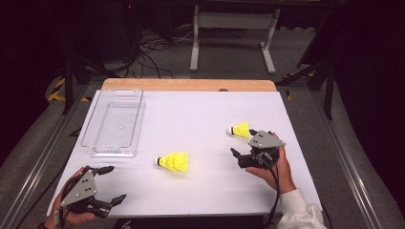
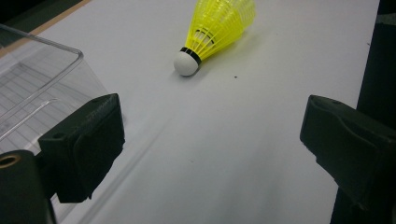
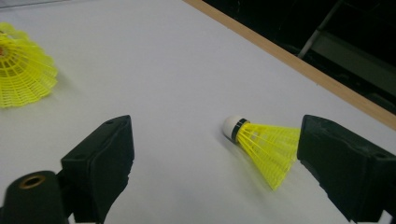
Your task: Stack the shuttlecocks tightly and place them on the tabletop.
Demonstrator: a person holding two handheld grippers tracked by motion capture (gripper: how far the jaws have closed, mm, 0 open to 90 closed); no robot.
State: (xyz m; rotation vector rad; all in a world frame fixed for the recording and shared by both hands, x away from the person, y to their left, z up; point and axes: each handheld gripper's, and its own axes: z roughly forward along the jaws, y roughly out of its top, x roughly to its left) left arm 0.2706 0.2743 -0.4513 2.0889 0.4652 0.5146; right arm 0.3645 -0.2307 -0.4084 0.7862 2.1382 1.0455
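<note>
Two yellow shuttlecocks with white caps lie on the white table (image 1: 205, 114). One shuttlecock (image 1: 174, 162) (image 2: 215, 30) rests mid-table, ahead of my left gripper (image 1: 116, 182) (image 2: 212, 140), which is open and empty near the front left corner. The other shuttlecock (image 1: 240, 129) (image 3: 266, 144) lies on its side at the right. My right gripper (image 1: 243, 142) (image 3: 215, 158) is open just behind it. The feathered skirt sits close to the right-hand jaw, with no pad pressing on it. In the right gripper view the mid-table shuttlecock (image 3: 23, 70) lies at the far left.
A clear plastic tray (image 1: 112, 153) (image 2: 37, 74) stands empty at the back left of the table, just left of my left gripper's jaw. A wooden strip (image 1: 191, 85) (image 3: 299, 65) borders the table's far edge. Cables and a white stand lie on the floor beyond.
</note>
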